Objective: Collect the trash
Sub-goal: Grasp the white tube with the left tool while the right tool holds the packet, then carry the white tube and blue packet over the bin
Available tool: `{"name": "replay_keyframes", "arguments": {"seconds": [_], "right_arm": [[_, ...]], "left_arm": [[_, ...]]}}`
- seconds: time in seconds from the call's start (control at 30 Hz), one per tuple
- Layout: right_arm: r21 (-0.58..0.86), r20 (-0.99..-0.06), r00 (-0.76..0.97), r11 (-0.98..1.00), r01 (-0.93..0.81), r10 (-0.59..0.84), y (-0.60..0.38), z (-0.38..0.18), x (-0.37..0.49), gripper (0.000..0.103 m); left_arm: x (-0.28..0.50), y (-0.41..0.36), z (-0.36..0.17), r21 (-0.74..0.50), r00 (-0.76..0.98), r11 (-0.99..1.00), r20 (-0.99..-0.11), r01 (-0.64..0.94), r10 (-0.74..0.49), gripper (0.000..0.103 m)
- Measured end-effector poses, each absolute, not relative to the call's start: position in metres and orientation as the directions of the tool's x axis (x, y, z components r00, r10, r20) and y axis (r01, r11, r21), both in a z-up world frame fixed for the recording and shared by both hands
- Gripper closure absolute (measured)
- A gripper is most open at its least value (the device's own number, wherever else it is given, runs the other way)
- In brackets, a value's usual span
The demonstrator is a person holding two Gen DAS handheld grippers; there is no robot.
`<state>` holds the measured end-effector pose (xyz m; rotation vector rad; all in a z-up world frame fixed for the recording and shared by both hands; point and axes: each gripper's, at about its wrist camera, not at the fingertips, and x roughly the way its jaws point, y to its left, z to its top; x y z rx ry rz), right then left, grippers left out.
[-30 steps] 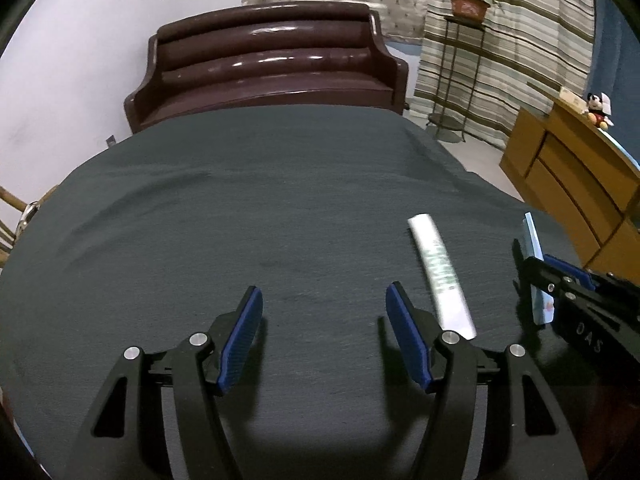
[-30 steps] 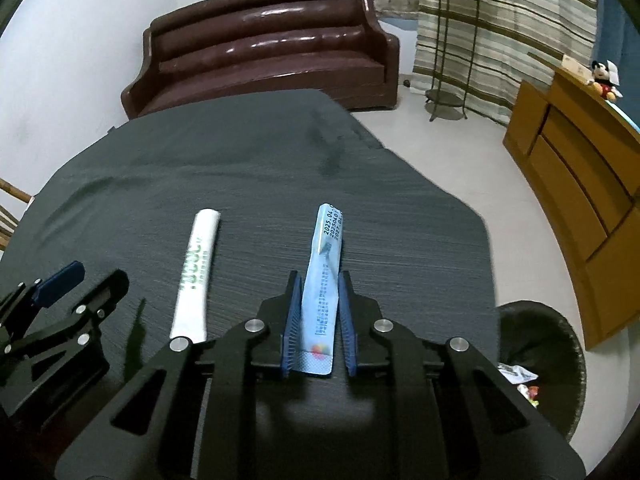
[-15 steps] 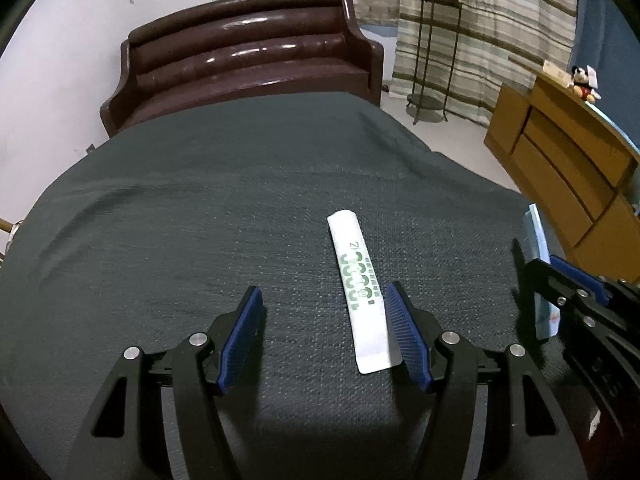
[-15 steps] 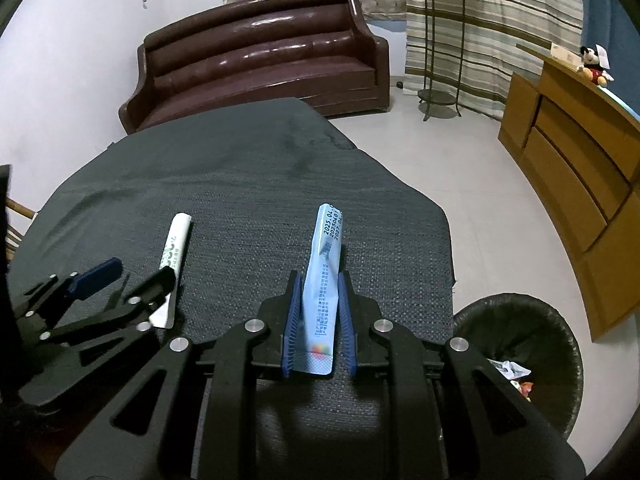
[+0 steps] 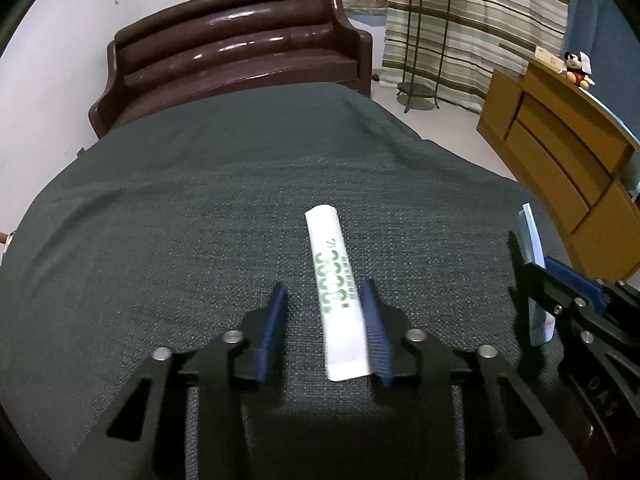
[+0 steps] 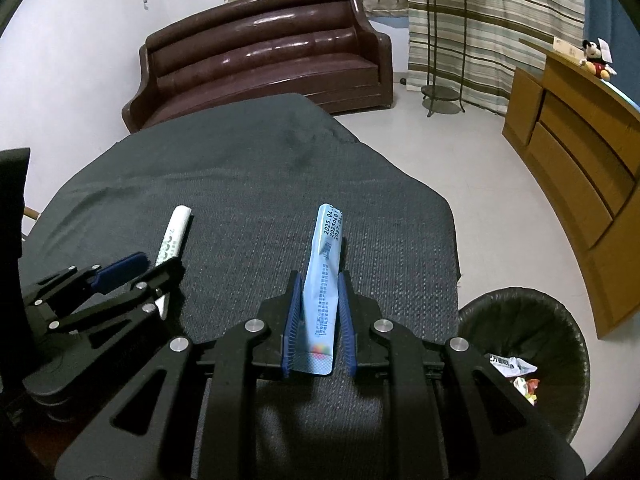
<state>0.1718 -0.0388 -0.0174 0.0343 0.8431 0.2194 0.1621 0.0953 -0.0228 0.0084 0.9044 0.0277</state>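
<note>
A white sachet with green print [image 5: 335,280] lies flat on the dark cloth-covered table [image 5: 180,220]. My left gripper [image 5: 323,312] is around it with its jaws partly closed; the sachet lies against the right finger [image 5: 374,332] and apart from the left one. It also shows in the right wrist view [image 6: 173,236]. My right gripper [image 6: 318,304] is shut on a light blue sachet [image 6: 323,272] and holds it just above the table's right part. That blue sachet shows at the right of the left wrist view [image 5: 534,264].
A black waste bin [image 6: 528,356] with wrappers inside stands on the floor right of the table. A brown sofa [image 5: 236,56] is behind the table, a wooden cabinet [image 5: 568,168] at the right, a plant stand [image 5: 424,40] by the curtain.
My left gripper moved right and forward until the white sachet lay between its fingers, and its jaws narrowed. My right gripper kept the blue sachet and shifted slightly back and right.
</note>
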Motion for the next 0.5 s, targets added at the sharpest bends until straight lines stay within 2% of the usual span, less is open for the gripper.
{"name": "replay_keyframes", "arguments": {"seconds": [0.07, 0.1, 0.5], "right_arm": [[0.116, -0.737, 0.644, 0.977, -0.179, 0.205, -0.038, -0.017, 0.171, 0.084], [0.114, -0.737, 0.644, 0.977, -0.179, 0.205, -0.038, -0.017, 0.171, 0.084], [0.111, -0.732, 0.651, 0.979, -0.173, 0.199, -0.036, -0.016, 0.155, 0.084]], "left_arm": [[0.161, 0.096, -0.022, 0.018, 0.62, 1.0, -0.784, -0.017, 0.024, 0.081], [0.161, 0.096, -0.022, 0.016, 0.621, 1.0, -0.784, -0.016, 0.022, 0.082], [0.144, 0.093, -0.012, -0.01, 0.659, 1.0, -0.752, -0.005, -0.004, 0.083]]}}
